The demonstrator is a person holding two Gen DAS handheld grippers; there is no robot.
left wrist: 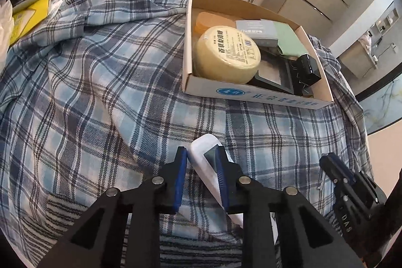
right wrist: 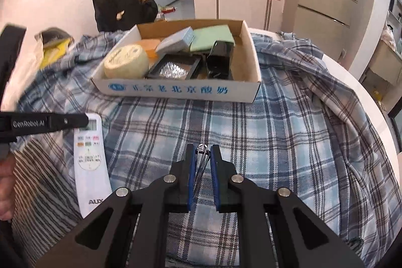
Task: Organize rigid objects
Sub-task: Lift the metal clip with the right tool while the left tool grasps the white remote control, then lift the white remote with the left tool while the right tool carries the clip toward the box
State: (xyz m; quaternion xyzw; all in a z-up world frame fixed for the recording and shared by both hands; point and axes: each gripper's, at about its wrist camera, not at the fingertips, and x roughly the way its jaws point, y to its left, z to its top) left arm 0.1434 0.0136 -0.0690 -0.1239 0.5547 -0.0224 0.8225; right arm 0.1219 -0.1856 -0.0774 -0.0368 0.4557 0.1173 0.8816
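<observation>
On the plaid cloth [right wrist: 251,137] in front of the cardboard box [right wrist: 176,91]: a white remote control [left wrist: 203,155], lying flat, near the box's printed front wall and toward its left end in the right wrist view. Left gripper [left wrist: 201,162] down over the remote's display end, blue-padded fingers [left wrist: 181,172] closed in against its two long sides, pinching it. No earlier picture to compare, so only the grip itself told here. Right gripper [right wrist: 202,157] also short of the box, to the right of the remote, fingers [right wrist: 191,172] pressed nearly together on a small metal nail clipper [right wrist: 201,162], held off the cloth with its tip poking out beyond the pads.

Inside the box: a round pale yellow tin [right wrist: 127,64] at the left end, an orange round container [right wrist: 150,47] just behind it, a grey carton [right wrist: 176,40] and a green flat box [right wrist: 213,38] toward the back wall, a black tray with a shiny insert [right wrist: 174,68] near the front wall, a black glossy block [right wrist: 219,57] beside the tray.

Left of the box, at the cloth's far edge: a yellow packet [left wrist: 27,16].
</observation>
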